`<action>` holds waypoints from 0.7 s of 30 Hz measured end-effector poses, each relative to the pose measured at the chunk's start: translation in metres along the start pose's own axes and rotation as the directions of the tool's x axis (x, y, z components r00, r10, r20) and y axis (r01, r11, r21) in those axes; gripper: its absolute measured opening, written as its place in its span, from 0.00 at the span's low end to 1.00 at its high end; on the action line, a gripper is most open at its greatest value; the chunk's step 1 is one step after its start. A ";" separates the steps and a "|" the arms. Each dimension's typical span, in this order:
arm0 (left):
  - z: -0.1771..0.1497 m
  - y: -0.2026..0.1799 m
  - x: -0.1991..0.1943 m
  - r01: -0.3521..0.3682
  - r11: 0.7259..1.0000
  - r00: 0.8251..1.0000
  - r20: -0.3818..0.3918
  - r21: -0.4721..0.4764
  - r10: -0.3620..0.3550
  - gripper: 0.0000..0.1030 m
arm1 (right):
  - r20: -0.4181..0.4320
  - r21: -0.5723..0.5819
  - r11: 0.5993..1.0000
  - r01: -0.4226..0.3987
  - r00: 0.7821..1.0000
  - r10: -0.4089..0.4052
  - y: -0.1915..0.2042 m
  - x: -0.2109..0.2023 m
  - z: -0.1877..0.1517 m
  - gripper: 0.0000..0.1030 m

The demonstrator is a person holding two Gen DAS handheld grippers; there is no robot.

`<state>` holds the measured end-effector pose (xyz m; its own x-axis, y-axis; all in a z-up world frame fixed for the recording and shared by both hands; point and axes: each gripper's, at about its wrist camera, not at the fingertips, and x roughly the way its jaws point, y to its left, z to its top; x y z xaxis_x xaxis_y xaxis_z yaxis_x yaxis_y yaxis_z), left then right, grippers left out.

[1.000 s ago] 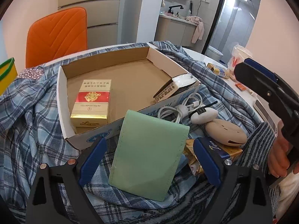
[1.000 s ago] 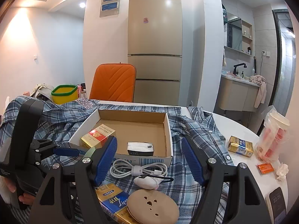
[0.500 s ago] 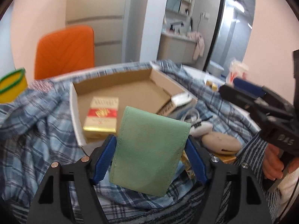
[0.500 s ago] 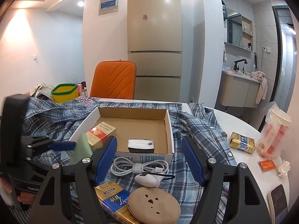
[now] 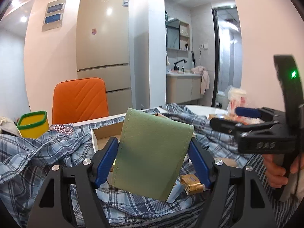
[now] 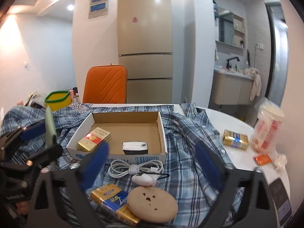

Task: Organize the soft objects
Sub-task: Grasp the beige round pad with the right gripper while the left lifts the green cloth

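Note:
My left gripper (image 5: 153, 156) is shut on a green wallet (image 5: 152, 150) and holds it up in the air, in front of the cardboard box (image 5: 106, 133). In the right wrist view the wallet (image 6: 49, 125) shows edge-on at the left, held above the plaid shirt (image 6: 182, 133). My right gripper (image 6: 152, 163) is open and empty, above a white cable (image 6: 134, 168), a white pouch (image 6: 143, 179) and a round beige pad (image 6: 152, 205). The box (image 6: 125, 153) holds a red-gold cigarette pack (image 6: 94, 139) and a white packet (image 6: 135, 147).
A blue-gold cigarette pack (image 6: 112, 203) lies by the beige pad. Another pack (image 6: 235, 139), a cup stack in plastic (image 6: 267, 129), an orange sachet (image 6: 263, 159) and a phone (image 6: 281, 201) lie on the white table at right. A yellow bin (image 6: 57, 100) and orange chair (image 6: 105, 84) stand behind.
My left gripper closed on the green wallet, lifted it off the shirt and tilted up toward the room. The right gripper stayed nearly still.

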<state>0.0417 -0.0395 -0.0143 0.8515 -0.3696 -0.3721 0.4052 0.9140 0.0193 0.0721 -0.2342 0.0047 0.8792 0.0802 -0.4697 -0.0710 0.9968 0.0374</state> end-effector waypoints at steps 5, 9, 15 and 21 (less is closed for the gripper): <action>-0.002 -0.001 0.004 -0.013 1.000 1.000 -0.024 -0.006 0.013 0.71 | -0.129 0.077 0.997 0.016 0.992 -0.006 -0.016 0.015 -0.009 0.98; -0.003 -0.002 0.003 -0.038 0.999 0.999 -0.022 0.000 0.038 0.71 | -0.232 0.131 0.991 0.024 0.973 0.007 -0.027 0.032 -0.019 0.98; -0.005 -0.012 0.008 -0.074 0.996 0.996 -0.039 0.045 0.076 0.71 | -0.389 0.159 0.987 -0.022 0.917 0.083 -0.023 0.059 -0.037 0.98; -0.007 -0.014 0.016 -0.075 0.996 0.994 -0.080 0.057 0.079 0.71 | -0.455 0.122 0.992 0.003 0.889 0.054 -0.016 0.069 -0.045 0.98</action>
<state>0.0473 -0.0565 -0.0270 0.8515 -0.2815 -0.4424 0.3588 0.9280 0.1001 0.1122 -0.2444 -0.0681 0.5630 0.1246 -0.8170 -0.0102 0.9895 0.1438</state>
